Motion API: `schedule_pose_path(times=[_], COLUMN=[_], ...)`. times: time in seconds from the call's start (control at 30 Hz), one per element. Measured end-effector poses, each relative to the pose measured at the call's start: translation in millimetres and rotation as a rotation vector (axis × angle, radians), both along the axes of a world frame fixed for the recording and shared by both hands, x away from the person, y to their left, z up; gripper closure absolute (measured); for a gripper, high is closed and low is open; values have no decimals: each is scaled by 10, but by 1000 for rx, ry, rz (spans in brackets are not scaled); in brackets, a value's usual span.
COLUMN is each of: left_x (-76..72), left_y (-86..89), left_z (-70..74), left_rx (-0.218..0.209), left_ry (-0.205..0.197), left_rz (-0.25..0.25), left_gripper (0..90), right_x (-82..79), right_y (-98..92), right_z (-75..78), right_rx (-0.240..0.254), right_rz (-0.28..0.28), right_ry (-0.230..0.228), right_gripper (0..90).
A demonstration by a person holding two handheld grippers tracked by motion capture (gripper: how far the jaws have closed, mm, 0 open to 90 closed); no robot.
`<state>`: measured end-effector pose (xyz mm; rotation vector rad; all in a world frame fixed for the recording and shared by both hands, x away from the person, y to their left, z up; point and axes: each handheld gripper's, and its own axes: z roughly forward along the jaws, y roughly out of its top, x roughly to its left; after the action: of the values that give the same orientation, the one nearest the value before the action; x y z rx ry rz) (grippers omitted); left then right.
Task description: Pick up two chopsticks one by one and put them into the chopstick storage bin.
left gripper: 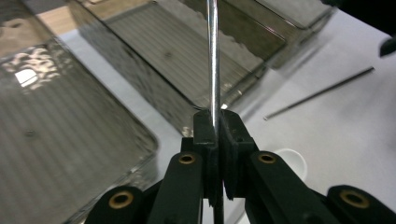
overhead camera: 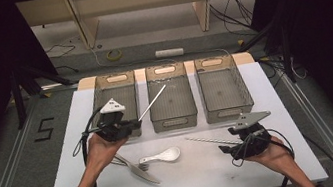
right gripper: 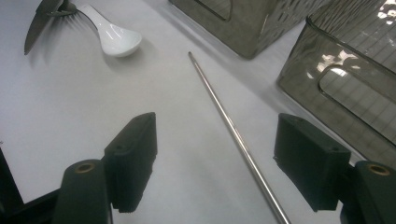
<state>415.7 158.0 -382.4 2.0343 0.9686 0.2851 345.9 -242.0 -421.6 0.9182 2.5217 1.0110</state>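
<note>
A: The metal chopstick (left gripper: 213, 60) in the left gripper (overhead camera: 135, 124) is clamped tight between the jaws, which are nearly closed on its thin shaft.

B: And where does it point?

A: In the high view it slants up and away from the left gripper over the near edge of the middle bin (overhead camera: 170, 96), its far end above that bin's floor. In the left gripper view it runs straight up out of the jaws.

B: What about the second chopstick (right gripper: 233, 135)?

A: It lies flat on the white table (overhead camera: 206, 168), in front of the right bin (overhead camera: 222, 87) and apart from it. The right gripper (right gripper: 215, 161) hangs above it with its jaws wide; the stick passes between them, touched by neither pad.

B: So that one is not gripped?

A: No, nothing is pressed there.

B: Anything else on the table?

A: A white spoon (overhead camera: 163, 155) sits near the middle, its handle touching a fork (overhead camera: 133, 165) and a knife (overhead camera: 144, 174) that lie crossed beside it. The left bin (overhead camera: 116, 101) stands just beyond the left hand (overhead camera: 100, 152).
</note>
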Motion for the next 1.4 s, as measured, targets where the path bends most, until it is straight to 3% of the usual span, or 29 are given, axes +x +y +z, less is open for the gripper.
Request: schedule_pose_path(times=[0.33, 0.53, 0.73, 0.93, 1.13, 1.4], left_x=[287, 457, 626, 814, 953, 1033], left_y=[277, 397, 517, 594, 709, 806], left_z=[49, 42, 23, -63, -175, -297], left_rx=[-26, -6, -15, 13, 4, 11], left_ry=[-15, -1, 12, 38, 64, 99], left_rz=[137, 202, 270, 326, 398, 461], left_gripper=[857, 857, 857, 857, 856, 854], right_x=[-99, -138, -157, -168, -173, -180], right_y=[-67, -73, -60, -43, -44, -49], right_z=[-48, -55, -53, -55, -51, -36], right_rx=[46, 53, 60, 64, 72, 89], right_rz=[-18, -17, -12, -8, -1, 0], right_ry=[-7, -7, -7, -7, -7, -15], right_gripper=[283, 282, 283, 274, 261, 257])
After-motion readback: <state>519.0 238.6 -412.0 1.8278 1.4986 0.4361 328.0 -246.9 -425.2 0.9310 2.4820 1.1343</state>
